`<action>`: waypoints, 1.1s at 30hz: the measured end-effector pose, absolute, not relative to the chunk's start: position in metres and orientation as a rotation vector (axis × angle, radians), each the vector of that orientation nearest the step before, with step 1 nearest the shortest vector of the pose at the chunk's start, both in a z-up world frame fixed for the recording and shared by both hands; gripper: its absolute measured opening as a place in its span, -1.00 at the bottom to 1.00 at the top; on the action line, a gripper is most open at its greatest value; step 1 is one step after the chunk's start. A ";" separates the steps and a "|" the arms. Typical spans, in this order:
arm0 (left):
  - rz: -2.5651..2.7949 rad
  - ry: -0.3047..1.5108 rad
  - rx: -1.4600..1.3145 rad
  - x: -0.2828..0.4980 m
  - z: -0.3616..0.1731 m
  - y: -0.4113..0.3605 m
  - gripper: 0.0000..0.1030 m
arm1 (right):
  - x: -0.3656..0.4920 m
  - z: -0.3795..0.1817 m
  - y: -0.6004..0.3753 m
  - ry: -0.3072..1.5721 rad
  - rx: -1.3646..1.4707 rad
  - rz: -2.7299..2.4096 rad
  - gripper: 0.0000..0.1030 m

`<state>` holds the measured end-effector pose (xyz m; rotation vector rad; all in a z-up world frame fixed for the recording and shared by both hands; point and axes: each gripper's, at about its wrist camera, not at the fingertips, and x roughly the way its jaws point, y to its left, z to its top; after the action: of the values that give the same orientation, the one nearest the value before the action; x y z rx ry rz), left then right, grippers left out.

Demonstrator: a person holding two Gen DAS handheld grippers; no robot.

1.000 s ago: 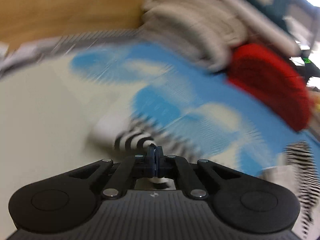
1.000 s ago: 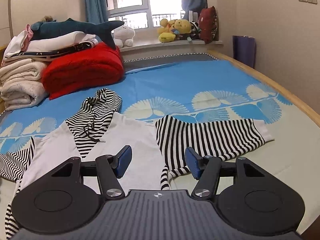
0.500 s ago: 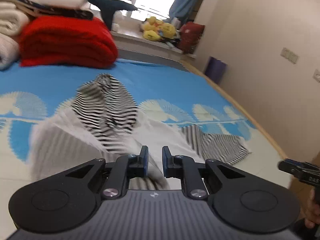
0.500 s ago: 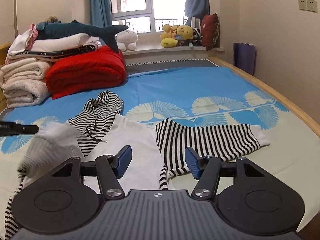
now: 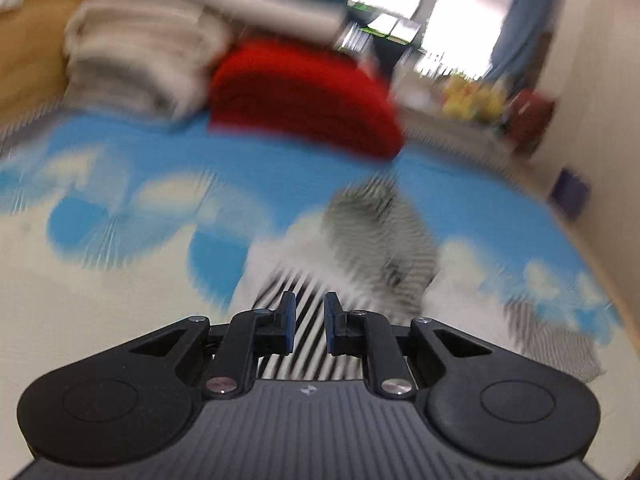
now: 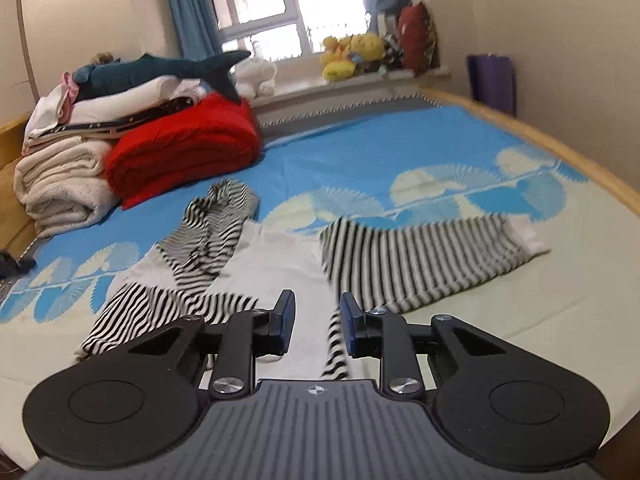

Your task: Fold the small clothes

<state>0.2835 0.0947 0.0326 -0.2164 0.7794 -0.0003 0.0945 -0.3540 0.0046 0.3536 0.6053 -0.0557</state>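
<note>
A small white hoodie (image 6: 280, 264) with black-and-white striped hood (image 6: 216, 220) and sleeves lies flat on the bed. Its left sleeve (image 6: 132, 312) is folded in across the front; its right sleeve (image 6: 432, 256) stretches out to the right. My right gripper (image 6: 316, 320) is open and empty, just above the hoodie's lower body. The left wrist view is motion-blurred: my left gripper (image 5: 308, 322) is open with a narrow gap, empty, over the striped left sleeve (image 5: 304, 308), with the hood (image 5: 380, 232) ahead.
A blue and cream patterned bedspread (image 6: 400, 152) covers the bed. A folded red blanket (image 6: 184, 148), rolled white blankets (image 6: 60, 184) and a plush shark (image 6: 160, 70) are stacked at the far left. Stuffed toys (image 6: 352, 56) line the windowsill. The bed's wooden edge (image 6: 560, 148) curves on the right.
My left gripper carried the striped left sleeve in over the hoodie, let it go and opened. It is now swinging fast. My right gripper narrowed its gap and moved closer to the hoodie.
</note>
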 end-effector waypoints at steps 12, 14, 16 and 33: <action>0.014 0.863 -0.206 0.321 0.031 0.104 -0.67 | 0.243 -0.077 -0.303 0.980 0.525 0.045 -0.05; 0.016 0.863 -0.221 0.322 0.028 0.106 -0.67 | 0.261 -0.103 -0.303 1.043 0.568 -0.011 -0.05; 0.026 0.863 -0.225 0.325 0.029 0.108 -0.67 | 0.271 -0.127 -0.305 1.104 0.616 -0.043 -0.05; 0.064 0.965 -0.207 0.345 -0.007 0.096 -0.67 | 0.289 -0.029 -0.313 0.602 0.473 -0.067 -0.95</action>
<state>0.3449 0.0956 -0.0070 -0.2071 0.9648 0.0637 0.2894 -0.3126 -0.0294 0.4728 0.6021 -0.0671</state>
